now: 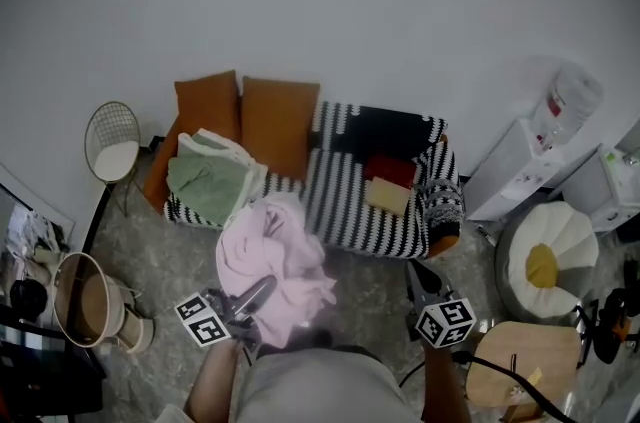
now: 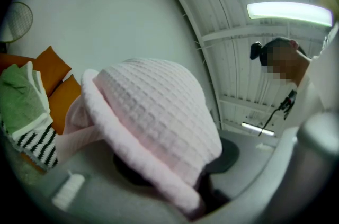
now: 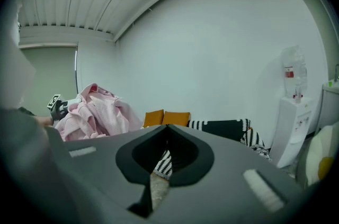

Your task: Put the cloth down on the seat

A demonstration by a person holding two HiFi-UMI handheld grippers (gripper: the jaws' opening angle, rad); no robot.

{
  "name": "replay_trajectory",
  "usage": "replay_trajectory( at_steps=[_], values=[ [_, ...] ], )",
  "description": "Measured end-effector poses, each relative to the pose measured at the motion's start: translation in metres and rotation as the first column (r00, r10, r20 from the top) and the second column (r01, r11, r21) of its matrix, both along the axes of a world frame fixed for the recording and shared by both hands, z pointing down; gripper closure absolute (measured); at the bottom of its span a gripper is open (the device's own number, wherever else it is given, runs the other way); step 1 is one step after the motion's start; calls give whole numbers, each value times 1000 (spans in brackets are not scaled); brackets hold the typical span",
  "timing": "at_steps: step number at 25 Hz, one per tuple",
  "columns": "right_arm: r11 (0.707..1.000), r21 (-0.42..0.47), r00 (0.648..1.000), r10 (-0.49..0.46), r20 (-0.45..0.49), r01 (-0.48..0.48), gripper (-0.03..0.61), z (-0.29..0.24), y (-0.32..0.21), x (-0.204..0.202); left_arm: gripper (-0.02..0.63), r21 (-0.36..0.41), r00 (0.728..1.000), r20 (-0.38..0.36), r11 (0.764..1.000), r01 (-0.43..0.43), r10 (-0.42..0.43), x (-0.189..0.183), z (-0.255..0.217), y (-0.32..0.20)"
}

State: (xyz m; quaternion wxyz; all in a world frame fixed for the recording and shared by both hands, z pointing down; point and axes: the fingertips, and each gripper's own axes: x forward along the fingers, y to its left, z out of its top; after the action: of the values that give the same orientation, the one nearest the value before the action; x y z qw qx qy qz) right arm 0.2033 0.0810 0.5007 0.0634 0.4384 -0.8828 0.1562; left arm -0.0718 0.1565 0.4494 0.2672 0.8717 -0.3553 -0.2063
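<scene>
A person stands before a striped sofa with the job not yet done. At far left, past the wire chair [image 1: 112, 143], a green cloth [image 1: 205, 179] already lies on the sofa's left end below two orange cushions [image 1: 272, 121].

Just right of it, the left gripper [image 1: 262, 289] has its jaws pinching the pink cloth [image 1: 275, 256]. In the left gripper view the waffle-weave fabric [image 2: 159, 117] drapes over the jaws and hides most of them. The cloth is a bunched heap carried off the seat, low in front of the sofa's front edge. Its far end only overlaps that edge in the head view, and whether it touches there cannot be told. Crumpled as it is, it points nowhere clearly. Its long axis runs roughly from the person toward the sofa, near to far.

The sofa seat [image 1: 340, 201] shows bare stripes at its middle, a likely landing spot. What appears left is to carry the cloth forward over the seat, lower it and release it.

Further right, the right gripper [image 1: 418, 276] hangs empty, its jaws drawn together with nothing between them. A water dispenser [image 1: 560, 121] stands at far right.
</scene>
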Motion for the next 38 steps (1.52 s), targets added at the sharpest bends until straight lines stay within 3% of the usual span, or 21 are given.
replay_trajectory(
  at_steps=[15,38],
  values=[
    [1000,-30,1000,-11,-11,10,580,11,-47,-14,428,-30,1000,1,999,18,-18,-19,5,-48],
    [993,-48,994,104,-35,-106,575,12,-194,-84,428,-76,995,-3,992,-100,100,-99,19,-228]
  ],
)
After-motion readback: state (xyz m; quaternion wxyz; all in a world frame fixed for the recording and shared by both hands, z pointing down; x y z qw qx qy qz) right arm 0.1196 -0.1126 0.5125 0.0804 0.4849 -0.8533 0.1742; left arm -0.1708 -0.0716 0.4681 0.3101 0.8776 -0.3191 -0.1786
